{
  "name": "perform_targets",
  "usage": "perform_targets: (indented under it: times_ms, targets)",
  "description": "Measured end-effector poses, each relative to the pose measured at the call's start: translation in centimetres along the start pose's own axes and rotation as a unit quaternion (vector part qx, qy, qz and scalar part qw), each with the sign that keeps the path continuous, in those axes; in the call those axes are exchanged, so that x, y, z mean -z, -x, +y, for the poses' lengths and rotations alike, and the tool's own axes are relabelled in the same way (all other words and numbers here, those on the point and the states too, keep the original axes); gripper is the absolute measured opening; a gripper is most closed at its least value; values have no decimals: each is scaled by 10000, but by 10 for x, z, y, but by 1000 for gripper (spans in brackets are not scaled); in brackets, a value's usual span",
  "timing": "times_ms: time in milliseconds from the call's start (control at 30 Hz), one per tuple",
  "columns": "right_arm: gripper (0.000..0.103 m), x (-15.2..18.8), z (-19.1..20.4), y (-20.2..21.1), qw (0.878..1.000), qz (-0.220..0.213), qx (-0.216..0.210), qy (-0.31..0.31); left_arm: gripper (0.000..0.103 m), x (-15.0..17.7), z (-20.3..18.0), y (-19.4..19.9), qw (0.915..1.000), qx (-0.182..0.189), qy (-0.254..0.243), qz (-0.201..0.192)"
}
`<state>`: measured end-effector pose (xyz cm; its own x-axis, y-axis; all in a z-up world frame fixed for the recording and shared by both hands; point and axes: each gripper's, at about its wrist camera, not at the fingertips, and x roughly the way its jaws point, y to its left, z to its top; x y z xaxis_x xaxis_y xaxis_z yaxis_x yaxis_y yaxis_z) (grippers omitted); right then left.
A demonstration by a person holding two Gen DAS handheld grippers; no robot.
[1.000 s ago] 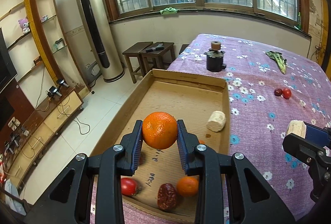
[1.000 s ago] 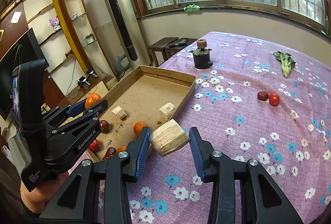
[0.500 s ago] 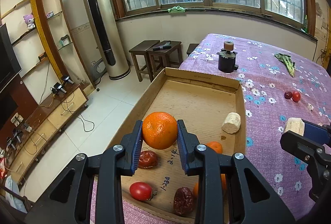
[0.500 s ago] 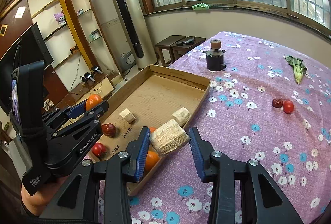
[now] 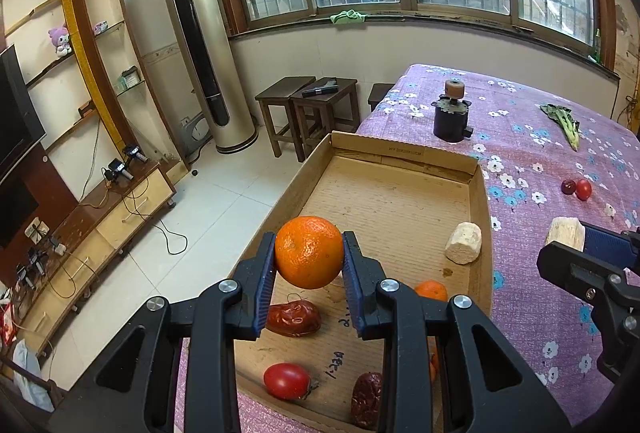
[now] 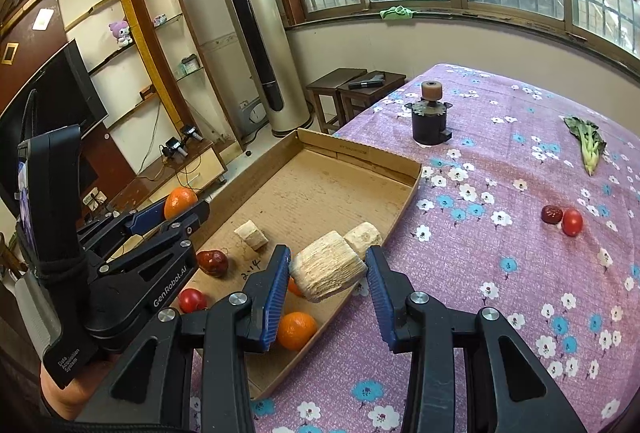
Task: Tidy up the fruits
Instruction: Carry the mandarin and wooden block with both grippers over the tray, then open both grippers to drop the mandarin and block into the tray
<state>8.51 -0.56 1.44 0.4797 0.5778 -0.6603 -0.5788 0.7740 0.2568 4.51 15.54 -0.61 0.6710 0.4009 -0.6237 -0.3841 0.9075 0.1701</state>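
Where the purple floral cloth covers the counter, a shallow cardboard tray at its left edge, holding pale chunks, dates, a tomato and small oranges. Beyond it, a dark motor and a leafy green; to the right, a date beside a tomato. Above the tray, left gripper fingers pinching an orange; right gripper fingers clamped on a pale fibrous chunk over the tray's right wall.
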Motion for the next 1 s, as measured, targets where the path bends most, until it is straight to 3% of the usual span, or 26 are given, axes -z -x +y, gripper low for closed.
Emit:
perform_targets:
  times_ms: [133, 467, 700, 1000]
  targets:
    - [39, -1, 2, -6, 10000, 34, -25, 26, 29, -1, 2, -5, 10000, 47, 28, 49]
    - [39, -26, -13, -47, 9996, 250, -88, -131, 29, -37, 24, -45, 9923, 1020, 498, 499]
    - [39, -57, -21, -87, 9989, 411, -139, -147, 29, -56, 17, -82, 9911, 971, 435, 799]
    - [39, -48, -12, -147, 9955, 918, -38, 241, 29, -45, -2, -127, 9888, 647, 129, 1337]
